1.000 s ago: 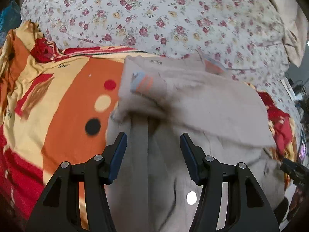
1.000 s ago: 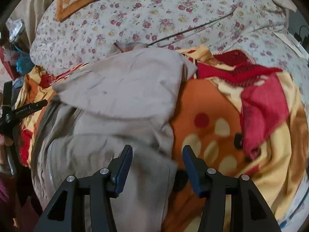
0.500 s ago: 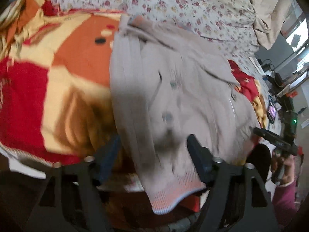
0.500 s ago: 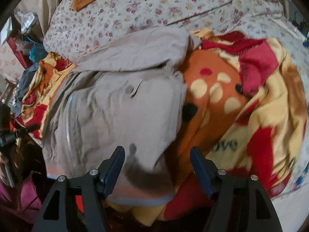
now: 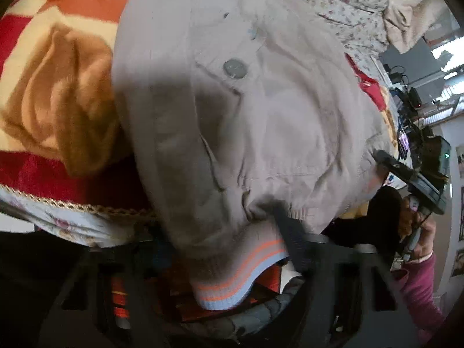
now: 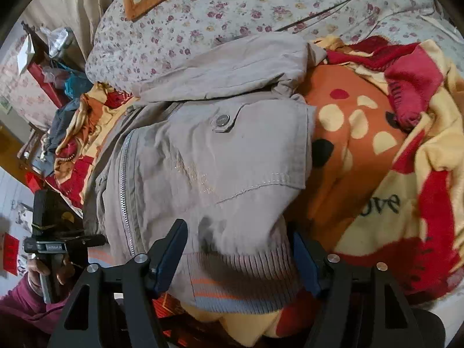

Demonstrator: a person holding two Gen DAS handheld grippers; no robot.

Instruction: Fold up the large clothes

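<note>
On the bed edge: a beige zip-front cotton jacket (image 6: pixel 220 156) with a ribbed hem striped orange and pale blue (image 6: pixel 232 278) lies spread over a fleece blanket of orange, red and cream (image 6: pixel 377 174), its hem hanging just over the near side.
Behind: a floral quilt with small red roses (image 6: pixel 203 14) covers the rest of the bed.
Left tongs: the left gripper (image 5: pixel 232 249) is blurred and dark at the hem's left corner; its jaws are closing with the ribbed band between them, but whether the pads press yet cannot be told.
Right tongs: the right gripper (image 6: pixel 237 249) straddles the hem's right corner, jaws closing, blue pads (image 6: pixel 168 249) still clear of the cloth on the left side.
Step in hand: judged to be seizing both hem corners, ready to lift the lower half up toward the collar.
Doing it well: each jaw should bite the thick ribbing and not the thin shell above; both layers at the zip (image 6: pixel 124 191) should be caught together; the blanket beneath must stay out of the pinch.
Risk: uneven grips would skew the fold.
</note>
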